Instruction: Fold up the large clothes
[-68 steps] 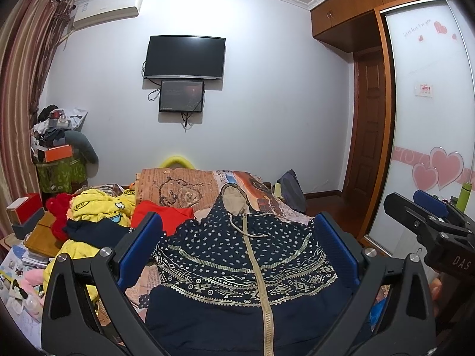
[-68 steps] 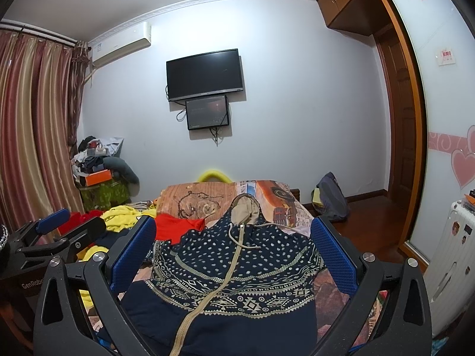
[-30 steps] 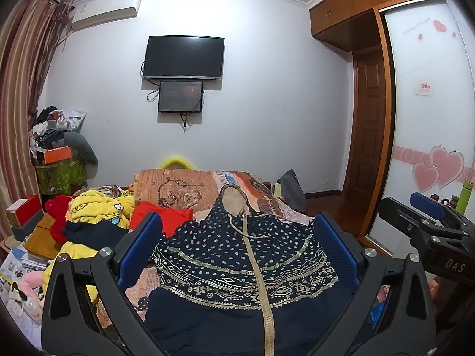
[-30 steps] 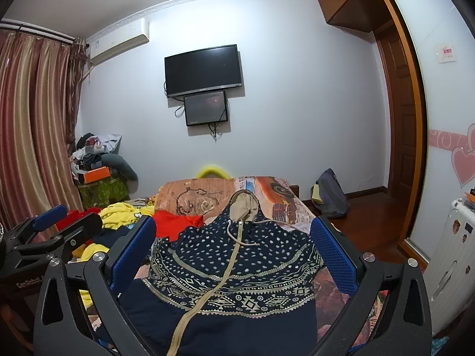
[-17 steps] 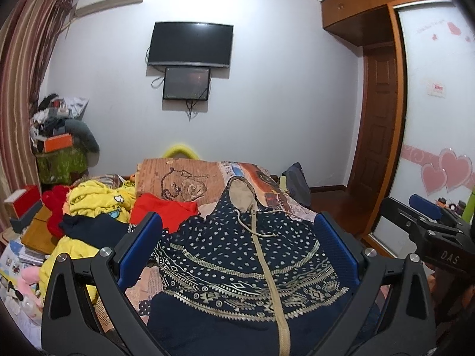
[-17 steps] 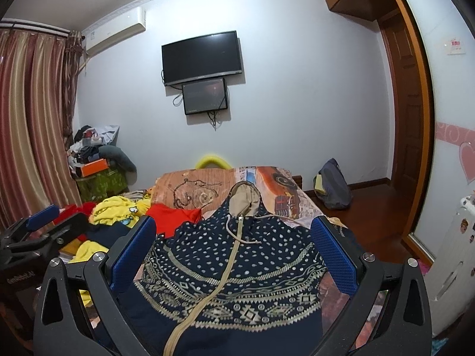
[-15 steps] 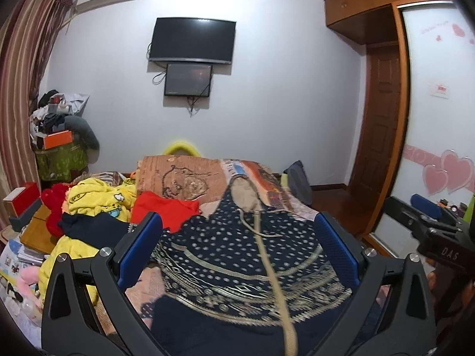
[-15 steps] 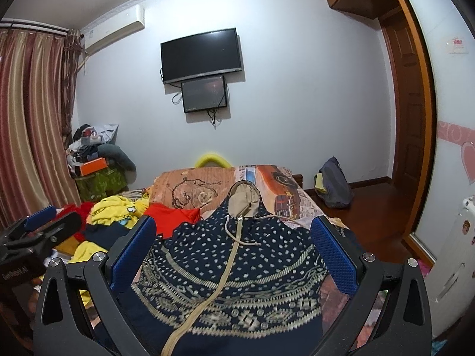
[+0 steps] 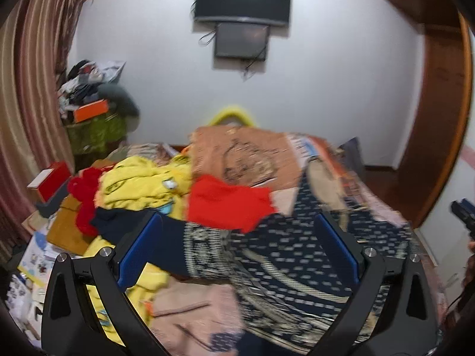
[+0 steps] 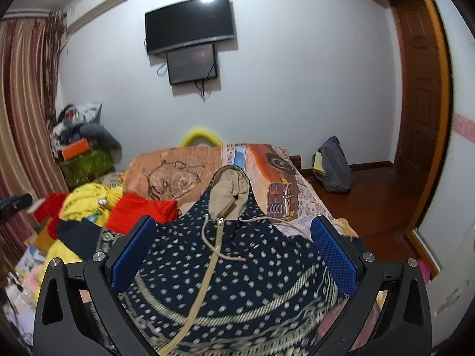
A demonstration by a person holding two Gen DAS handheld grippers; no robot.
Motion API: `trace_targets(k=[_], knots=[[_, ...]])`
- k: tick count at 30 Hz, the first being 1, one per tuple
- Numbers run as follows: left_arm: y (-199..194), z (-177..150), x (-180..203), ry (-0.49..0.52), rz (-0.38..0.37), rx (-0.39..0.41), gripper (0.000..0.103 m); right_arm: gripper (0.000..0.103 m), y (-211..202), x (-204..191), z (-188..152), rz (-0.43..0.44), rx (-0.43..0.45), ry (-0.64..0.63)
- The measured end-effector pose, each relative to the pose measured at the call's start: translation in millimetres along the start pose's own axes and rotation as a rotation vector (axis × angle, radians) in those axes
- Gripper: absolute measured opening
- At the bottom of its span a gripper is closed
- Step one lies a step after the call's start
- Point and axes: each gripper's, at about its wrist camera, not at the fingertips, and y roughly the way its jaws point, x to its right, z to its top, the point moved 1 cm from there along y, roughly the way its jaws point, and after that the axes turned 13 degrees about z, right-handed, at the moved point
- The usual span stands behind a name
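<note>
A navy hoodie with white dots, beige patterned bands, a beige zip and a beige hood lies spread front-up on the bed [image 10: 246, 270]; it also shows, blurred, in the left wrist view [image 9: 299, 255]. Its left sleeve [image 9: 178, 249] stretches toward the clothes pile. My left gripper [image 9: 240, 249] is open and empty above the hoodie's left side. My right gripper [image 10: 234, 249] is open and empty above the chest, near the drawstrings. The right gripper's tip shows at the left view's right edge [image 9: 463, 213].
A pile of yellow [image 9: 142, 181], red [image 9: 228, 201] and dark clothes lies left of the hoodie. An orange printed blanket [image 10: 178, 172] covers the bed's far end. A backpack [image 10: 334, 169] sits on the wood floor by the door. Boxes and clutter stand at the left.
Both grippers have moved forward and down over the bed. The left one has swung left, toward the hoodie's left sleeve and the clothes pile. Both stay open.
</note>
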Motion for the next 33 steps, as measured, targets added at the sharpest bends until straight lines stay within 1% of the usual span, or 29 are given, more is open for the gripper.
trace_targets(k=[4, 6, 8, 9, 10, 13, 14, 16, 19, 22, 26, 29, 31, 33], knots=[[60.1, 7.8, -32.3, -0.013, 0.070, -0.105, 0.103, 0.103, 40.0, 8.7, 14.0, -0.007, -0.073, -0.064], [90.3, 6.1, -50.2, -0.021, 0.081, -0.165, 0.103, 0.103, 62.1, 11.4, 17.4, -0.003, -0.125, -0.092], [122.6, -1.1, -68.3, -0.038, 0.079, -0.239, 0.103, 0.103, 83.6, 11.1, 15.6, 0.019, -0.180, -0.125], [135.4, -5.4, -76.7, -0.057, 0.073, -0.274, 0.103, 0.103, 93.7, 10.2, 13.3, 0.027, -0.209, -0.137], [154.5, -12.3, -89.2, -0.089, 0.059, -0.326, 0.103, 0.103, 105.0, 9.9, 11.0, 0.030, -0.240, -0.148], [193.7, -35.7, -124.0, -0.188, 0.058, -0.443, 0.103, 0.103, 136.9, 10.8, -1.6, 0.034, -0.323, -0.175], [201.1, -40.8, -131.0, -0.209, 0.056, -0.468, 0.103, 0.103, 145.7, 11.9, -5.3, 0.036, -0.351, -0.179], [223.0, -57.2, -157.3, -0.285, 0.054, -0.526, 0.103, 0.103, 158.6, 13.2, -15.1, 0.045, -0.396, -0.177], [245.0, -72.5, -182.5, -0.357, 0.052, -0.573, 0.103, 0.103, 174.9, 18.1, -28.2, 0.062, -0.439, -0.151], [266.0, -85.4, -209.3, -0.434, 0.048, -0.615, 0.101, 0.103, 189.2, 23.2, -38.8, 0.051, -0.480, -0.122], [292.3, -100.1, -233.5, -0.544, 0.017, -0.656, 0.092, 0.103, 201.0, 27.9, -48.0, 0.054, -0.515, -0.096], [307.9, -106.3, -244.6, -0.585, 0.034, -0.662, 0.085, 0.103, 205.9, 29.8, -51.2, 0.055, -0.528, -0.088], [319.7, -111.3, -251.4, -0.612, 0.042, -0.672, 0.083, 0.103, 209.1, 32.5, -53.0, 0.050, -0.537, -0.077], [330.9, -117.9, -259.0, -0.673, 0.037, -0.679, 0.077, 0.103, 211.2, 34.2, -55.1, 0.052, -0.543, -0.068]])
